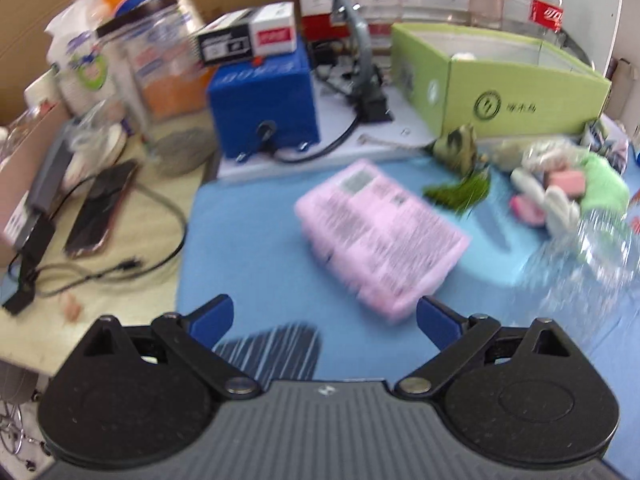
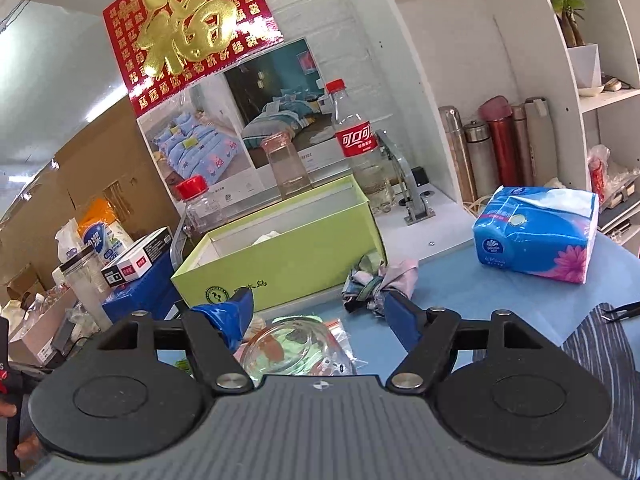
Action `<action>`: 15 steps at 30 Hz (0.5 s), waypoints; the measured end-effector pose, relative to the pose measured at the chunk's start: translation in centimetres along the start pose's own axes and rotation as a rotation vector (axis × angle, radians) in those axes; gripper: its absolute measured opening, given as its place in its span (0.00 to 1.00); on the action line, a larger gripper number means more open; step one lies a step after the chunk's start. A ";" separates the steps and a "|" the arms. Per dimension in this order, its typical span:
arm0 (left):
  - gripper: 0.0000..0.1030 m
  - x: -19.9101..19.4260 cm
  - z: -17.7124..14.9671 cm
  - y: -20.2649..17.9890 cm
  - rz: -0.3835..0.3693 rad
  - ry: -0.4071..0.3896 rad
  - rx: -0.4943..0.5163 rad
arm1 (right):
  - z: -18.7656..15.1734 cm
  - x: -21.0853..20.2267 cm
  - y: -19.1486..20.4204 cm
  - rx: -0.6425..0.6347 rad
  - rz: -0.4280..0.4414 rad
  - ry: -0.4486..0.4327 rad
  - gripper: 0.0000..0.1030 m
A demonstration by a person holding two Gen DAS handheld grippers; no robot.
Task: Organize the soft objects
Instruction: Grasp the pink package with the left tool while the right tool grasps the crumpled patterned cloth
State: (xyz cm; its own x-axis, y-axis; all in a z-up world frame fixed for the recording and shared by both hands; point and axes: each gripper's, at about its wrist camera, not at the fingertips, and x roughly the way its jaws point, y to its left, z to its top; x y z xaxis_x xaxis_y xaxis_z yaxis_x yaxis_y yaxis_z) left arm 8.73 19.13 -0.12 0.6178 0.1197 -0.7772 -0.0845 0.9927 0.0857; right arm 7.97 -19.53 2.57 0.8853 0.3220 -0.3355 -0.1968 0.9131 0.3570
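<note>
In the left wrist view a pink soft pack [image 1: 380,236] lies on the blue mat [image 1: 248,240], just beyond my left gripper [image 1: 324,316], which is open wide and holds nothing. At the right sits a pile of soft things [image 1: 560,192]: white, pink and green pieces. The green box [image 1: 500,80] stands behind them. In the right wrist view my right gripper [image 2: 316,316] is open over a clear plastic bottle [image 2: 292,344], with a gap between the bottle and the right pad. A crumpled cloth [image 2: 376,284] lies ahead, before the green box [image 2: 280,256]. A blue tissue pack [image 2: 536,236] lies at the right.
A blue box [image 1: 264,108], jars [image 1: 168,76], a phone [image 1: 100,212] and cables [image 1: 120,268] crowd the left side of the table. A cola bottle [image 2: 356,140] and a glass jar [image 2: 288,164] stand behind the green box. Flasks [image 2: 500,144] line the shelf.
</note>
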 end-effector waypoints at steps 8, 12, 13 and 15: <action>0.94 0.5 3.7 -0.4 -0.130 -0.064 -0.236 | 1.0 0.2 -0.3 -0.015 -0.035 -0.012 0.58; 0.94 4.5 6.3 -1.5 -0.073 0.027 -0.332 | 1.7 -0.3 -1.0 -0.043 -0.069 -0.022 0.58; 0.94 5.6 6.5 -1.7 -0.033 0.050 -0.345 | 1.8 -0.4 -1.2 -0.050 -0.076 -0.016 0.58; 0.94 6.6 6.3 -1.8 0.022 0.068 -0.356 | 1.8 -0.5 -1.9 -0.060 -0.091 -0.005 0.59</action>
State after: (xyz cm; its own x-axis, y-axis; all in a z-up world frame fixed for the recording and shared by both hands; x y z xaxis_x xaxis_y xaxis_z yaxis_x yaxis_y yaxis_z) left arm 17.87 18.20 -1.44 0.5607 0.1285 -0.8180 -0.3720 0.9216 -0.1102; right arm 8.60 -21.86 3.63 0.9026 0.2358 -0.3601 -0.1398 0.9519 0.2727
